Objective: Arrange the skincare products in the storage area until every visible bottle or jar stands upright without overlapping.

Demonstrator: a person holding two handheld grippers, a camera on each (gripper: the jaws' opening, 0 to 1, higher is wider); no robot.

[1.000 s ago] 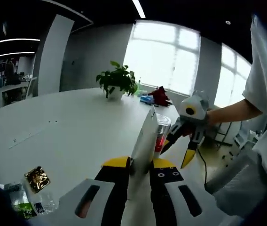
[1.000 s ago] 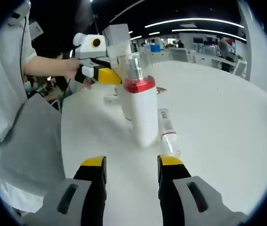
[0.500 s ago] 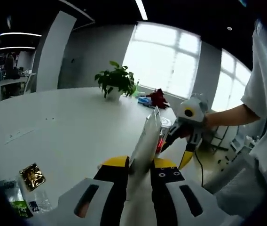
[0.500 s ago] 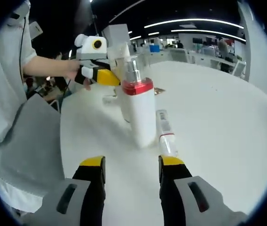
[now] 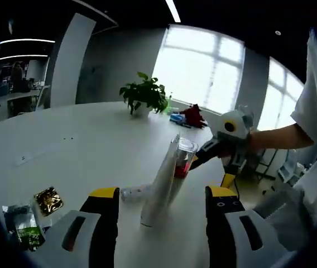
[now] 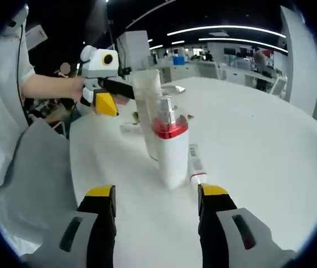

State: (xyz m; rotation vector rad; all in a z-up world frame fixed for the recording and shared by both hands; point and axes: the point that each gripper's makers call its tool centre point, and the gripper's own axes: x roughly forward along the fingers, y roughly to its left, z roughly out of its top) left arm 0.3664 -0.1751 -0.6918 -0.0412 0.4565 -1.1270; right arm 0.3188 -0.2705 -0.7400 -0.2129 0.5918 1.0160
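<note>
A tall white tube (image 5: 159, 184) stands on its end on the white table (image 5: 75, 151), between the wide-apart jaws of my left gripper (image 5: 162, 192), which is open and touches nothing. Just behind the tube stands a white pump bottle with a red collar (image 5: 182, 163). A smaller tube (image 5: 136, 193) lies flat beside them. In the right gripper view the pump bottle (image 6: 169, 151) is upright ahead of my open right gripper (image 6: 157, 191), with the tall tube (image 6: 147, 109) behind it and the small tube (image 6: 195, 167) lying to its right. The left gripper (image 6: 119, 96) hangs by the tall tube.
A gold packet (image 5: 48, 201) and a green packet (image 5: 25, 233) lie on the table near the left gripper. A potted plant (image 5: 145, 96) and a red thing (image 5: 192, 115) sit at the far edge. The person's sleeve and lap (image 6: 30, 173) are close on the left.
My left gripper has opened and drawn back, letting go of the tall white tube, which now stands on the table. The right gripper stays open.
</note>
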